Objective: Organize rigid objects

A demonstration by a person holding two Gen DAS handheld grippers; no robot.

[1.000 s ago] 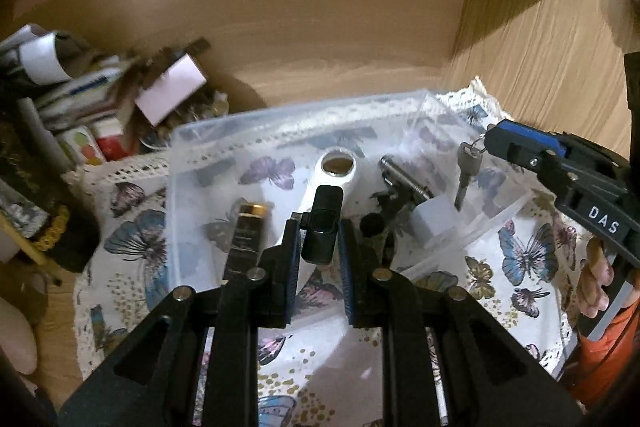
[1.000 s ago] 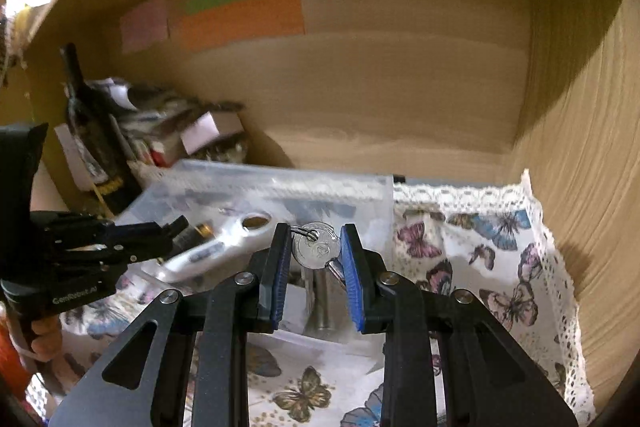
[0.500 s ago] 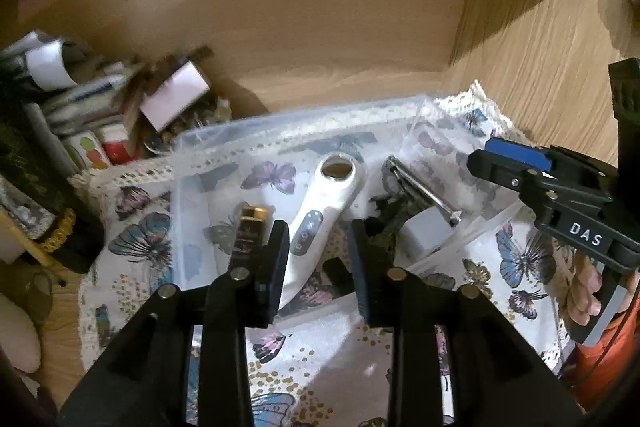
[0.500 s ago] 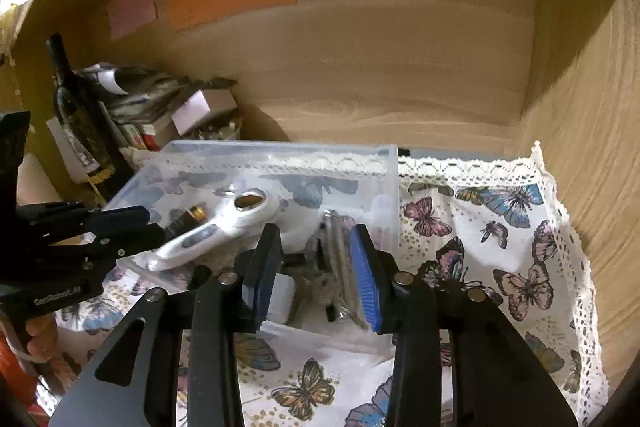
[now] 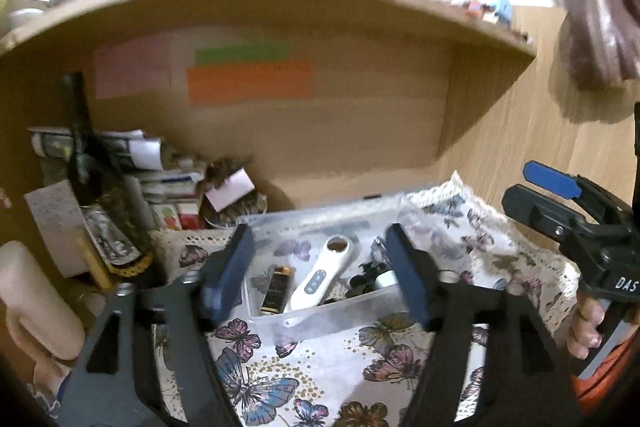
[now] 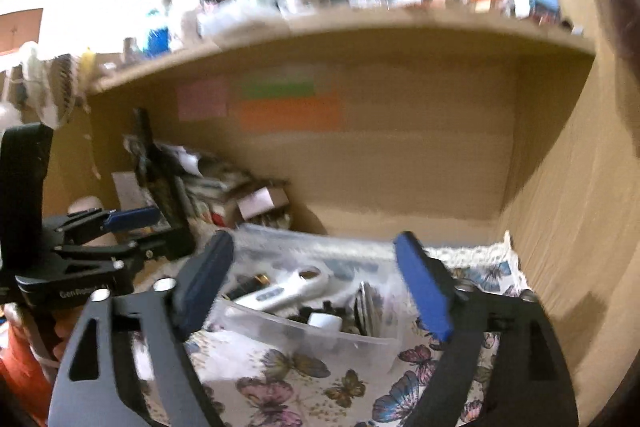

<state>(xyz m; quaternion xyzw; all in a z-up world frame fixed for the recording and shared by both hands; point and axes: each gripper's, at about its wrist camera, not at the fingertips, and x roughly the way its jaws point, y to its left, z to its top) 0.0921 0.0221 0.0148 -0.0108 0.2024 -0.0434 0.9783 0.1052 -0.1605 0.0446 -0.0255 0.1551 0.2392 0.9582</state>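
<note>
A clear plastic bin (image 5: 340,313) stands on a butterfly cloth (image 5: 256,379). In it lie a white handheld device (image 5: 320,277), a black-and-gold piece (image 5: 276,289), small black parts (image 5: 362,277) and a white cube (image 5: 384,277). My left gripper (image 5: 319,231) hangs above and in front of the bin, its jaws opening with nothing between them. In the right wrist view the bin (image 6: 304,335) shows the white device (image 6: 284,289), the cube (image 6: 326,321) and a metal key (image 6: 366,307). My right gripper (image 6: 313,241) is also opening and empty.
This is a wooden shelf niche with pink (image 5: 132,69), green and orange notes (image 5: 248,81) on its back wall. A dark bottle (image 5: 86,163), boxes and papers crowd the left corner. A wooden side wall (image 6: 568,227) closes the right. The shelf above carries several blurred items.
Both grippers let go of what they held, a small black piece and a key, into the bin. Both then opened wide and drew back and upward, so the view now takes in the upper shelf.
</note>
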